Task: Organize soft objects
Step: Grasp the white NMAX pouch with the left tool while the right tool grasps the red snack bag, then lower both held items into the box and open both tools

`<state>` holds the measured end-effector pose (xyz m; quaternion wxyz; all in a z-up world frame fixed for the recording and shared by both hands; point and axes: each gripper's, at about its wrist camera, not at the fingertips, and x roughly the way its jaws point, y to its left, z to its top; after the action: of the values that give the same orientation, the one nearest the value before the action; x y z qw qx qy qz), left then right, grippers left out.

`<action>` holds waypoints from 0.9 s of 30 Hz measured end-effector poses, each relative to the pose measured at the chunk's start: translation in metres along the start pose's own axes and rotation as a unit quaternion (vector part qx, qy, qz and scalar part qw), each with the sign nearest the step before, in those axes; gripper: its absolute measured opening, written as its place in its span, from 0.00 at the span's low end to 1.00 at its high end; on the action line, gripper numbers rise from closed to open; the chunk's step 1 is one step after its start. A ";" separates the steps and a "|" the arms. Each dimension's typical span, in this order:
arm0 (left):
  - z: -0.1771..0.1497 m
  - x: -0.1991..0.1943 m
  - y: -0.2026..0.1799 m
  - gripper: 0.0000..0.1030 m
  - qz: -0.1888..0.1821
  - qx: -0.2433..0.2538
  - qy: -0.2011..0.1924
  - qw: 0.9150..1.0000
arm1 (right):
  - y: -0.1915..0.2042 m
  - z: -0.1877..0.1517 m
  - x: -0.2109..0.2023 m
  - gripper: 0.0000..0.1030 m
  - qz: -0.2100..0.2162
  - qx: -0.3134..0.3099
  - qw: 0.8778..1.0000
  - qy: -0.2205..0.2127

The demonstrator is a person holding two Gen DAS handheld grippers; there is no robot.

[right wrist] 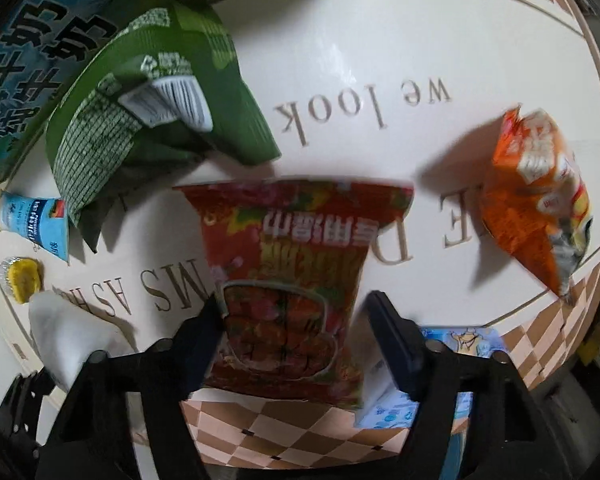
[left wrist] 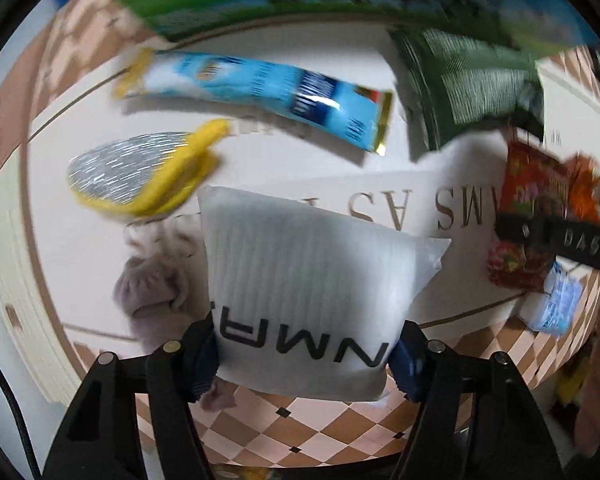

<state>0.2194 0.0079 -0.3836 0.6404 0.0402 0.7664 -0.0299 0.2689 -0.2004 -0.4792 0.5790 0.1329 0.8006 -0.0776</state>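
Left gripper (left wrist: 302,354) pinches white pouch (left wrist: 312,280), long axis pointing away. Right gripper (right wrist: 296,336) looks spread around red bag (right wrist: 292,280), contact unclear.

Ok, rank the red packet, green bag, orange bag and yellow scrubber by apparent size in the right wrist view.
1. Green bag and red packet: alike, and the packet sits nearest the camera.
2. Orange bag.
3. Yellow scrubber.

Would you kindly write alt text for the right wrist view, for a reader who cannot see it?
The right gripper has a red snack packet between its fingers, above a white table printed with lettering. A green bag lies to the upper left and an orange packet to the right. The picture is blurred.
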 end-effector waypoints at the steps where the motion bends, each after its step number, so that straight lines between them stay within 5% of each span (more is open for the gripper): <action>1: -0.005 -0.007 0.002 0.65 -0.005 -0.008 -0.007 1.000 | 0.001 -0.004 -0.004 0.48 0.006 0.000 1.000 -0.005; 4: -0.017 -0.042 0.007 0.65 -0.028 -0.023 -0.036 0.999 | 0.006 -0.024 -0.025 0.47 -0.001 -0.008 1.000 -0.023; 8: -0.019 -0.101 0.012 0.65 -0.062 -0.021 -0.081 0.995 | 0.012 -0.060 -0.085 0.47 0.042 -0.031 0.997 -0.059; 13: 0.030 -0.190 0.017 0.65 -0.088 -0.010 -0.127 0.988 | 0.024 -0.082 -0.187 0.47 0.098 -0.072 0.985 -0.120; 19: 0.140 -0.208 0.029 0.65 -0.091 -0.040 -0.128 0.987 | 0.056 -0.021 -0.269 0.47 0.119 -0.121 0.972 -0.163; 27: 0.268 -0.157 0.024 0.65 -0.114 -0.066 -0.056 0.990 | 0.131 0.109 -0.259 0.47 0.074 -0.172 0.972 -0.144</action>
<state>0.5122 0.0016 -0.2763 0.6760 -0.0916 0.7292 -0.0539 0.4833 -0.1373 -0.2648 0.7064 0.0779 0.6982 0.0861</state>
